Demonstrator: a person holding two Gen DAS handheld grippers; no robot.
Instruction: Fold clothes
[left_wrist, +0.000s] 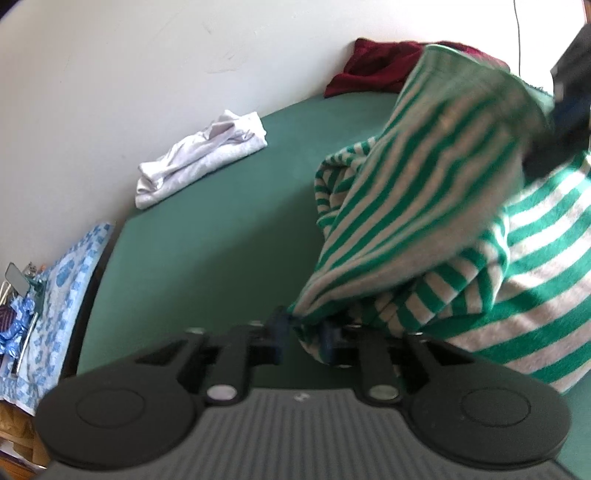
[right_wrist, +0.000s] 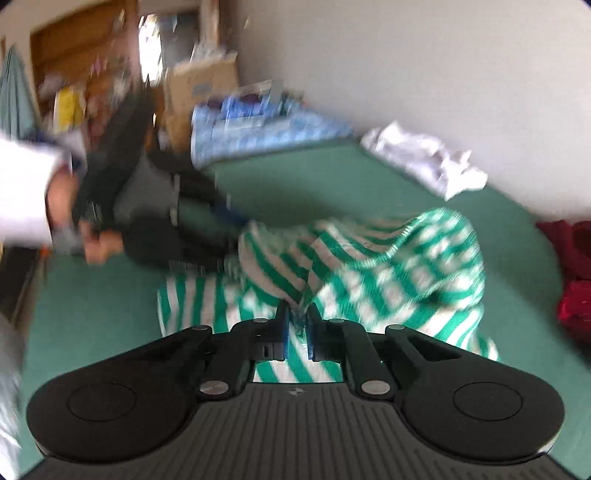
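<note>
A green and white striped garment (left_wrist: 436, 206) is lifted off the green surface (left_wrist: 207, 236), stretched between both grippers. My left gripper (left_wrist: 304, 334) is shut on a bunched corner of it at the bottom of the left wrist view. The right gripper (left_wrist: 569, 92) shows dark and blurred at the upper right, holding the raised far edge. In the right wrist view my right gripper (right_wrist: 297, 332) is shut on the striped garment (right_wrist: 369, 266), and the left gripper (right_wrist: 221, 214) with a hand (right_wrist: 96, 243) grips its other end.
A folded white garment (left_wrist: 201, 162) lies by the wall, and a dark red garment (left_wrist: 376, 68) is heaped in the far corner. A blue patterned cloth (left_wrist: 59, 295) covers a side stand at the left. Boxes and clutter (right_wrist: 192, 92) stand beyond the green surface (right_wrist: 92, 314).
</note>
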